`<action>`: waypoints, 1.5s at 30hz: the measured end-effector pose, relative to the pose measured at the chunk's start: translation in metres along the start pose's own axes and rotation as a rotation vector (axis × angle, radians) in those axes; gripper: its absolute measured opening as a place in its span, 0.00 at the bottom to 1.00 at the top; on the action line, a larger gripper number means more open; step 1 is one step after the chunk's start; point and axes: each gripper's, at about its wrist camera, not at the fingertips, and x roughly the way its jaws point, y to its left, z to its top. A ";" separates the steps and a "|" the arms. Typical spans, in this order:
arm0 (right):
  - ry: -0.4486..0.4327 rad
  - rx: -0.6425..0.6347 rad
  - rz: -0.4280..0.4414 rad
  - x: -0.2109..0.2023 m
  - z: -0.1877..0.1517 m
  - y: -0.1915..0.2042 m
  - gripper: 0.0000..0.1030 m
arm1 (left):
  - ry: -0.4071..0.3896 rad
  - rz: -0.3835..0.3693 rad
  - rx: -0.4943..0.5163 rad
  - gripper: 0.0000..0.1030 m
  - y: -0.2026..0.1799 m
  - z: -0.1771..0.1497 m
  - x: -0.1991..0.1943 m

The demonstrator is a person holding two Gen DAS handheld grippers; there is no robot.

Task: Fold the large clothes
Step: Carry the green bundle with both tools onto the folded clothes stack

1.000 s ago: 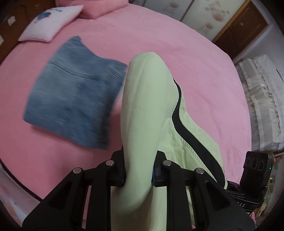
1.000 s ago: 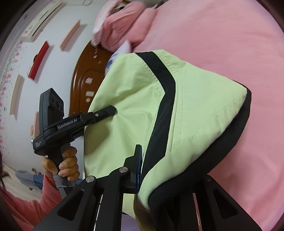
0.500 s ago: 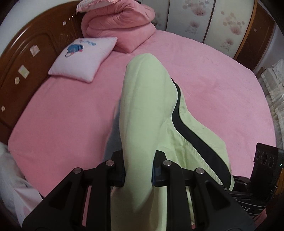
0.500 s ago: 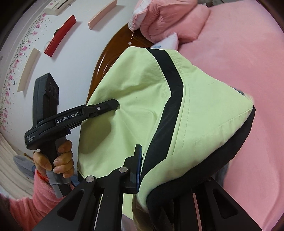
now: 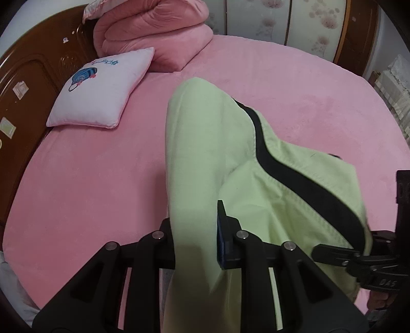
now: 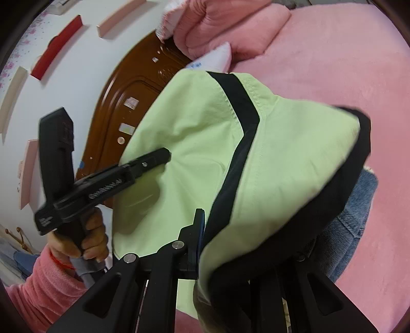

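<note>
A light green garment with a black stripe [image 5: 200, 143] hangs folded between my two grippers above the pink bed [image 5: 294, 84]. My left gripper [image 5: 196, 243] is shut on one edge of it. My right gripper [image 6: 225, 256] is shut on the other edge, where the green cloth [image 6: 294, 158] drapes over its fingers. The left gripper also shows in the right wrist view [image 6: 164, 155], pinching the cloth. The right gripper shows at the right of the left wrist view [image 5: 333, 252]. Folded blue jeans [image 6: 351, 217] lie on the bed under the garment.
A white pillow with a blue print [image 5: 102, 87] and a folded pink quilt [image 5: 159, 28] lie at the head of the bed by the brown wooden headboard [image 5: 23, 84]. Patterned wardrobe doors [image 5: 287, 23] stand behind the bed.
Both grippers have lifted the green garment and swung toward the headboard. The blue jeans have left the left wrist view and now show under the cloth in the right wrist view.
</note>
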 end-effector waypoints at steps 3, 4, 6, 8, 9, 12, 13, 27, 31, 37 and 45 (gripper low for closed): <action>-0.013 0.003 0.019 0.007 -0.002 -0.008 0.13 | -0.016 -0.013 -0.008 0.20 0.004 -0.009 0.007; -0.012 0.015 0.024 0.004 -0.003 -0.014 0.13 | -0.013 -0.017 -0.014 0.21 0.005 -0.012 0.010; -0.005 0.026 0.023 0.003 -0.002 -0.018 0.13 | -0.003 -0.003 0.003 0.25 0.008 -0.014 0.021; 0.003 0.016 0.005 0.004 0.003 -0.018 0.13 | -0.005 0.004 0.010 0.27 0.008 -0.019 0.025; 0.003 0.010 -0.007 0.008 0.018 -0.015 0.14 | -0.008 -0.002 -0.001 0.28 0.011 -0.020 0.029; 0.007 -0.001 -0.038 0.010 0.035 -0.013 0.14 | -0.013 -0.018 -0.020 0.29 0.014 -0.027 0.033; 0.010 -0.005 -0.044 0.009 0.034 -0.015 0.14 | -0.021 -0.017 -0.015 0.30 0.014 -0.029 0.034; 0.144 -0.009 -0.033 -0.016 -0.030 -0.020 0.47 | 0.033 0.026 -0.009 0.40 0.000 -0.046 0.016; 0.152 0.009 -0.063 -0.011 -0.039 -0.019 0.23 | 0.064 0.060 0.019 0.36 -0.005 -0.054 -0.002; 0.132 0.171 0.122 -0.023 -0.046 -0.018 0.20 | 0.126 0.125 0.089 0.35 -0.001 -0.065 -0.019; 0.078 0.367 0.081 -0.016 -0.087 -0.083 0.20 | 0.020 0.043 0.107 0.38 0.006 -0.097 -0.018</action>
